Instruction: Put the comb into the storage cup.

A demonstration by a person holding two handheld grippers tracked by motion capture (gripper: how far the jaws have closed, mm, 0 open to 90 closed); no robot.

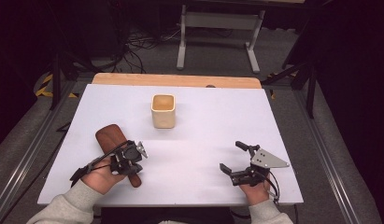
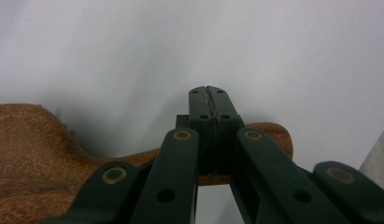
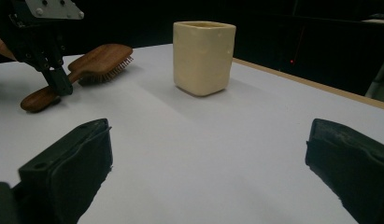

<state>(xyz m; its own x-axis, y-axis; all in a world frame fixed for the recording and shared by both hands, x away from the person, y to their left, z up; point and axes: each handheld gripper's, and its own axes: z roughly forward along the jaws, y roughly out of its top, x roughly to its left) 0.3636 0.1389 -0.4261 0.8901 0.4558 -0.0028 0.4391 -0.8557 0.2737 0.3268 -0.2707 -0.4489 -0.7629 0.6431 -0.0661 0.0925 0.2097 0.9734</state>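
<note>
right gripper (image 1: 232, 158): jaws spread, empty, near edge right of cup, idle | left gripper (image 1: 132, 164): jaws pressed together over hairbrush (image 1: 116, 149) handle, likely pinning it | hairbrush: bristles down, left of cup | cup (image 1: 163, 111): upright, beyond both, probably the brush's destination

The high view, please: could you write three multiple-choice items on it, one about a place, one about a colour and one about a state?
1. Where is the cup, seen from the brush?
A. Farther up the table and to the right
B. On top of it
C. Nearer the person

2. What colour is the cup?
A. Red
B. Cream
C. Blue

3. How do the right gripper jaws stand?
A. Shut on the cup
B. Shut on nothing
C. Open

Answers: 1 A, the cup stands mid-table, beyond the brush; 2 B, its walls are pale cream; 3 C, a wide gap shows between the jaws.
</note>
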